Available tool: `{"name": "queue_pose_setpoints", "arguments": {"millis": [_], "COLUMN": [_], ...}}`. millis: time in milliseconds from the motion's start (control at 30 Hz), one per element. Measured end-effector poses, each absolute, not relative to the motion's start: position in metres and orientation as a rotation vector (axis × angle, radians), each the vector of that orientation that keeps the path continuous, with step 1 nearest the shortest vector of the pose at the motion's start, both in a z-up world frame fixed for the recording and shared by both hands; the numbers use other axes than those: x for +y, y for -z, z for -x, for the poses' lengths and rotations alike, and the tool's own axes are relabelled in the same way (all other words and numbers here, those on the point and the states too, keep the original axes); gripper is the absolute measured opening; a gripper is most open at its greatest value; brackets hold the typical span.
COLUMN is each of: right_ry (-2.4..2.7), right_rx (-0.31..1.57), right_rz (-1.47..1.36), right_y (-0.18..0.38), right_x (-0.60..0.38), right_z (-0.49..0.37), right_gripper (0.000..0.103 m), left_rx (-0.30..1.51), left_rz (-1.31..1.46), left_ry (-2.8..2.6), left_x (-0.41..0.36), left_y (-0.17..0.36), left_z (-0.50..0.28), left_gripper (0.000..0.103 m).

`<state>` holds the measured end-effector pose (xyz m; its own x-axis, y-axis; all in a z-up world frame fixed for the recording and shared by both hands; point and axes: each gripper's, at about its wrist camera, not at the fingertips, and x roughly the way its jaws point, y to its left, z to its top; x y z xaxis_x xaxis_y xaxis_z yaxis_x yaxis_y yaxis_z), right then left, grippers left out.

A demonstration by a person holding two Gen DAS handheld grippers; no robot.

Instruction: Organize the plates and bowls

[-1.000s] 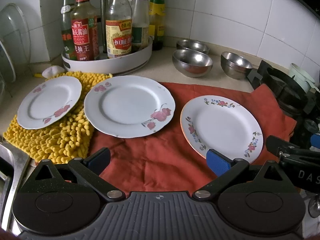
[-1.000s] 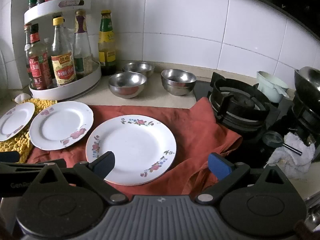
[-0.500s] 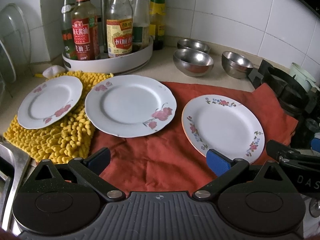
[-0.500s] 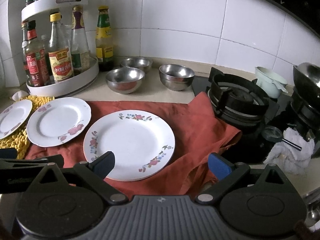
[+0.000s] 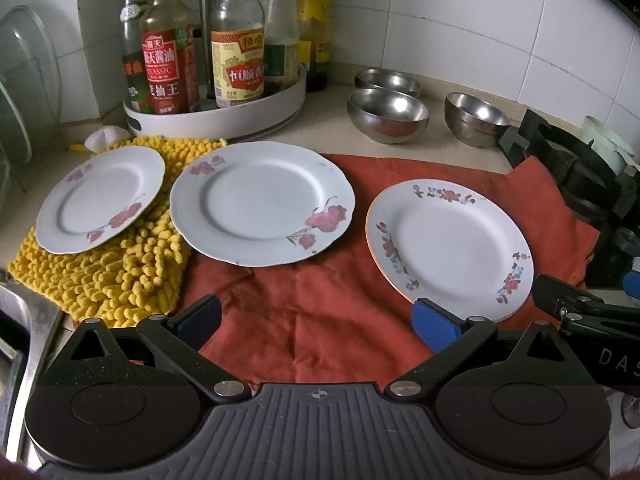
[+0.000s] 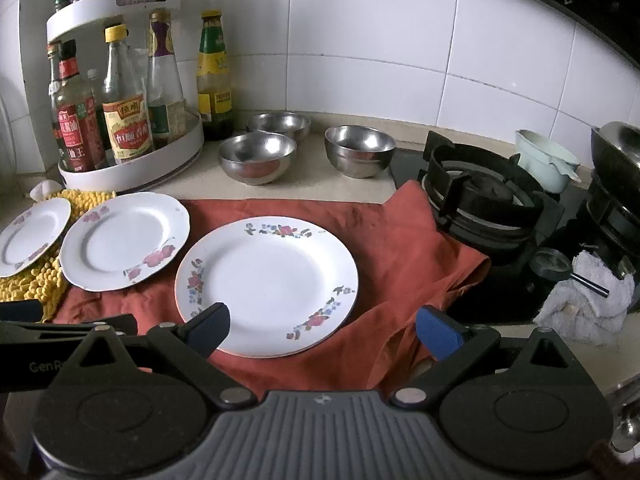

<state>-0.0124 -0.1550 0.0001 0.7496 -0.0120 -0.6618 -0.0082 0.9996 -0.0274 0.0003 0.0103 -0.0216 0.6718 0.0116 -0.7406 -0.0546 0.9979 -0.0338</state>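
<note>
Left wrist view: three plates in a row mid-frame, small plate (image 5: 100, 196) left on yellow mat (image 5: 104, 276), middle plate (image 5: 262, 200) and flowered plate (image 5: 448, 246) on red cloth (image 5: 320, 320), probably laid out for stacking. Three steel bowls (image 5: 387, 114) upper right. Left gripper (image 5: 316, 316) released, empty; right gripper (image 6: 322, 330) likewise spread wide, straddling flowered plate's near rim, likely first pick.

Left hand-held gripper (image 5: 316, 318) with black linkage arms, blue finger pads (image 5: 434, 324), silver pivot screws, ribbed grey body with crosshair mark, right hand-held gripper (image 6: 322, 328) alike, its side lettered "DAS" in white
</note>
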Motion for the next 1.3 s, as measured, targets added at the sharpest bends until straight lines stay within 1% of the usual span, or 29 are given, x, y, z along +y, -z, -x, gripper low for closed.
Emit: {"name": "queue_pose_setpoints", "arguments": {"millis": [1300], "right_ry": [0.041], "right_rx": [0.772], "right_rz": [-0.003], "right_y": [0.006], "right_x": [-0.165], "right_z": [0.011], "right_gripper": [0.096], "left_rx": [0.844], "left_rz": [-0.007], "left_ry": [-0.007], "left_x": [-0.003], "left_y": [0.024], "left_z": [-0.006], "left_gripper": [0.102]}}
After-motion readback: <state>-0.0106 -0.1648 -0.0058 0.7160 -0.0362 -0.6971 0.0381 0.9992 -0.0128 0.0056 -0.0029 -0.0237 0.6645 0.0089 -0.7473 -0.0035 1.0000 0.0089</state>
